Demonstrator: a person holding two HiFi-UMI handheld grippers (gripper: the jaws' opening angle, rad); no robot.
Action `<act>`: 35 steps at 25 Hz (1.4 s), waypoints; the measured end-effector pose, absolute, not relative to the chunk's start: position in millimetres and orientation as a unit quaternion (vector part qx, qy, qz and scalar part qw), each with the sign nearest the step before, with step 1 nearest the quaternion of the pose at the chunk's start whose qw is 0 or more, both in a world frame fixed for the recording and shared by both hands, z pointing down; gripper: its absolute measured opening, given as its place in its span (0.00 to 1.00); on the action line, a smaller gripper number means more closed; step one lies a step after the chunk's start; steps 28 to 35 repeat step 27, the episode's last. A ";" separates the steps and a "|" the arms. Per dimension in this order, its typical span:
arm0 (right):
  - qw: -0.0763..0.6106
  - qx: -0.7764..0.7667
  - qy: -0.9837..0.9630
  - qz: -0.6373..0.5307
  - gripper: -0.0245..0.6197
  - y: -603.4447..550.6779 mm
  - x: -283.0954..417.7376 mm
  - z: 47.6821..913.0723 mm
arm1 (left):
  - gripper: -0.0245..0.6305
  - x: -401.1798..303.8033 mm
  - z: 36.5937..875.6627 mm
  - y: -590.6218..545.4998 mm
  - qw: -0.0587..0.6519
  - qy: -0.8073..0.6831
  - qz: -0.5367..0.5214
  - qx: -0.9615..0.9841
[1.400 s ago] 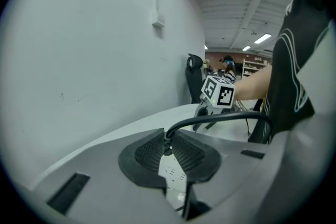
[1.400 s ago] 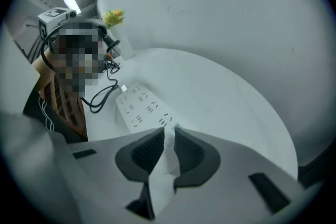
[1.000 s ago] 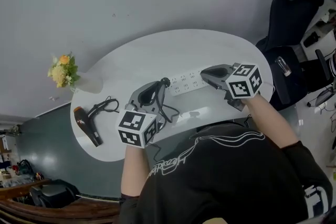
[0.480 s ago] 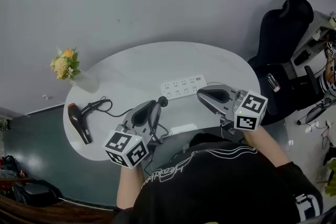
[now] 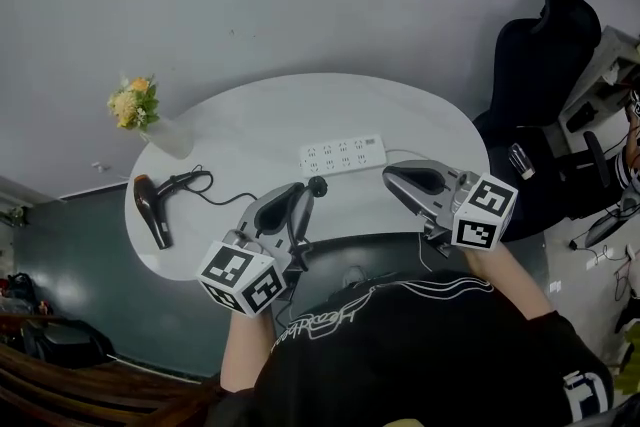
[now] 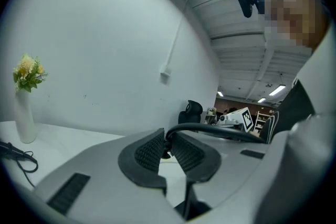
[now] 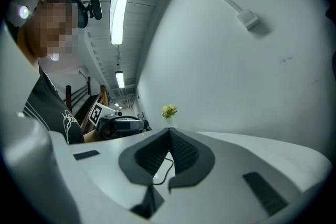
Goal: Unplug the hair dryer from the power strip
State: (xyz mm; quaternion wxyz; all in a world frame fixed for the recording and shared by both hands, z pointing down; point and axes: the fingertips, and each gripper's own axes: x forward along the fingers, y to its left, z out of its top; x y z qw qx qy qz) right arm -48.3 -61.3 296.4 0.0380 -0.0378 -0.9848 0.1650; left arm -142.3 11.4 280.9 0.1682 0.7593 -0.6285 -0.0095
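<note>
The left claw point(image 6: 168, 147) pinches the dryer's black cord point(image 6: 215, 130) just behind its plug point(image 5: 317, 185), and the right claw point(image 7: 169, 139) is closed tight, empty.

Head cam sat high over the bench point(image 5: 400, 110), looking steeply down from its near edge. Left claw point(image 6: 167, 145) cam rode low above the bench, facing the wall, flower vase point(image 6: 23, 113) off left. Right claw point(image 7: 169, 135) cam sat just as low, angled in from the bench's other side. Both caught those flowers and each other's claw.
</note>
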 end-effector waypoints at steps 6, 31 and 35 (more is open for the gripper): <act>0.029 -0.071 -0.984 0.160 0.03 -46.3 -19.2 281.0 | 0.10 -104.2 257.4 19.3 0.147 -0.648 -0.021 0.747; 0.014 -0.096 -0.984 0.148 0.03 -36.3 20.1 267.7 | 0.10 -50.2 240.8 30.7 0.119 -0.671 0.002 0.732; 0.014 -0.096 -0.984 0.148 0.03 -36.3 20.1 267.7 | 0.10 -50.2 240.8 30.7 0.119 -0.671 0.002 0.732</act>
